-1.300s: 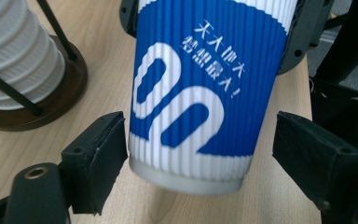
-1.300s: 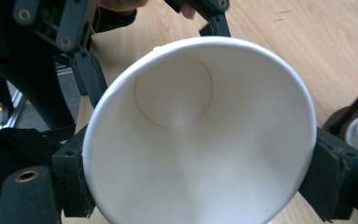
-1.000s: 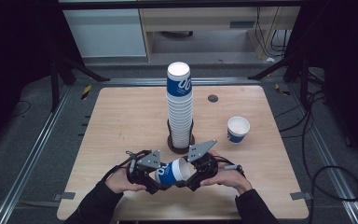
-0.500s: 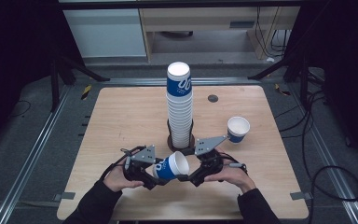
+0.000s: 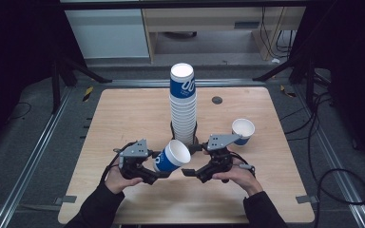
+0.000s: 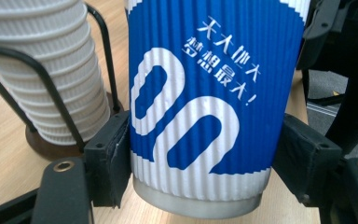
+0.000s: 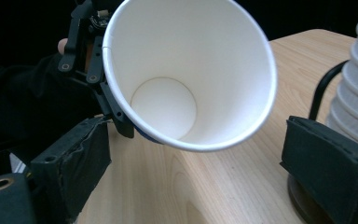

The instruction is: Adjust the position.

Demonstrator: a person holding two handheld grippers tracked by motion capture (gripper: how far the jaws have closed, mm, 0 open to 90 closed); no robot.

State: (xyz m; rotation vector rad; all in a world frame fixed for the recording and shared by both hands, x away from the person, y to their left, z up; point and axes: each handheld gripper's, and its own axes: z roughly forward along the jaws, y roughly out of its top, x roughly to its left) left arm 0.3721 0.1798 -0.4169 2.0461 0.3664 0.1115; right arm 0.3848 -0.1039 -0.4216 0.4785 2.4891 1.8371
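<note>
A blue-and-white ribbed paper cup (image 5: 171, 156) lies tilted in my left gripper (image 5: 160, 167), its mouth facing right. In the left gripper view both pads press the cup's (image 6: 200, 84) sides, so the left gripper (image 6: 200, 154) is shut on it. My right gripper (image 5: 189, 171) points left at the cup's mouth and stands open. Its jaws have just been opening wide, then easing in a little. In the right gripper view the cup's white inside (image 7: 186, 70) hangs just ahead of the right gripper (image 7: 196, 154), whose pads (image 7: 74, 154) do not touch it.
A tall stack of matching cups (image 5: 183, 104) stands in a black wire holder on a round base, mid-table, just behind both grippers. A single cup (image 5: 243, 130) stands upright to the right. The wooden table (image 5: 123, 114) ends in dark floor and metal rails.
The right gripper has let go of the cup and drawn back to the right. The left gripper has kept hold and lifted the cup, its mouth now tipped up to the right.
</note>
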